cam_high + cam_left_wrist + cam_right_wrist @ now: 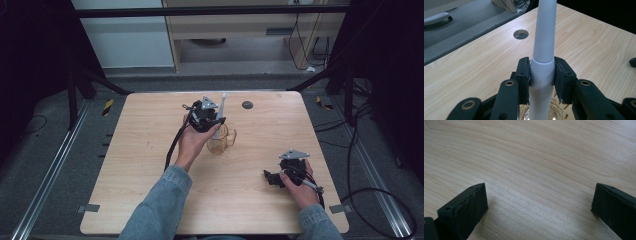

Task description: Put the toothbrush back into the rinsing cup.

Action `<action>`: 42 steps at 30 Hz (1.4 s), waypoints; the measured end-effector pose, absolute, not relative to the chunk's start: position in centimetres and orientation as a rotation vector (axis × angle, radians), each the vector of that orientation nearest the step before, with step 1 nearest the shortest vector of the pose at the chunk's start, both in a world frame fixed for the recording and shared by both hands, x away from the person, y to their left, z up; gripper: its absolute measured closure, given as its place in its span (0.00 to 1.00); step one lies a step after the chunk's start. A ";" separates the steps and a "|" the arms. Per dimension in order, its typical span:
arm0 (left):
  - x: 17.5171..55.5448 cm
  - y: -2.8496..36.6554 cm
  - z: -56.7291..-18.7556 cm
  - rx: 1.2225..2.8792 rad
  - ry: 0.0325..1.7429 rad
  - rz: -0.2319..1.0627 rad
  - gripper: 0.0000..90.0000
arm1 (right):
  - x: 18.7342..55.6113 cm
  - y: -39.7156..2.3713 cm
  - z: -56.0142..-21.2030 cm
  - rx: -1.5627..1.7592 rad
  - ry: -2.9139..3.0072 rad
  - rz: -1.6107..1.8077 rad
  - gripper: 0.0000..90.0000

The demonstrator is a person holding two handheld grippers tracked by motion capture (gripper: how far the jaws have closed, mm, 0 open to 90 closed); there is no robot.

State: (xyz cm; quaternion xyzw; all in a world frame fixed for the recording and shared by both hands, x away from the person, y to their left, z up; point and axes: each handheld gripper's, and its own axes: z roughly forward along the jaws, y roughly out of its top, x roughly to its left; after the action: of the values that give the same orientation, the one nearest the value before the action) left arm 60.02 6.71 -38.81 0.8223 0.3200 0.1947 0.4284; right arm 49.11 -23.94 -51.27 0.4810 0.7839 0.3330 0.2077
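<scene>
The left gripper clamps a white rod upright, directly above the glass mug. The right gripper rests wide open, empty, well apart.

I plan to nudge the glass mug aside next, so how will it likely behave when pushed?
The glass mug looks rigid and fragile, being clear glass. It will probably slide on the smooth wooden table, not roll. With the white rod standing in it, clamped by the left gripper, a push might tip it.
</scene>
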 end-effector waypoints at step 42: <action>61.4 6.0 -40.5 2.035 0.829 0.434 0.75 | 49.1 -24.0 -51.3 1.330 2.191 0.933 0.00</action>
State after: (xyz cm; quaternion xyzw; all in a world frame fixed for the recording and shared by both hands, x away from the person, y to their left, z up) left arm 61.37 5.99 -40.47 0.8176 0.3332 0.1746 0.4359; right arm 49.12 -24.02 -51.27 0.4771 0.7861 0.3349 0.2058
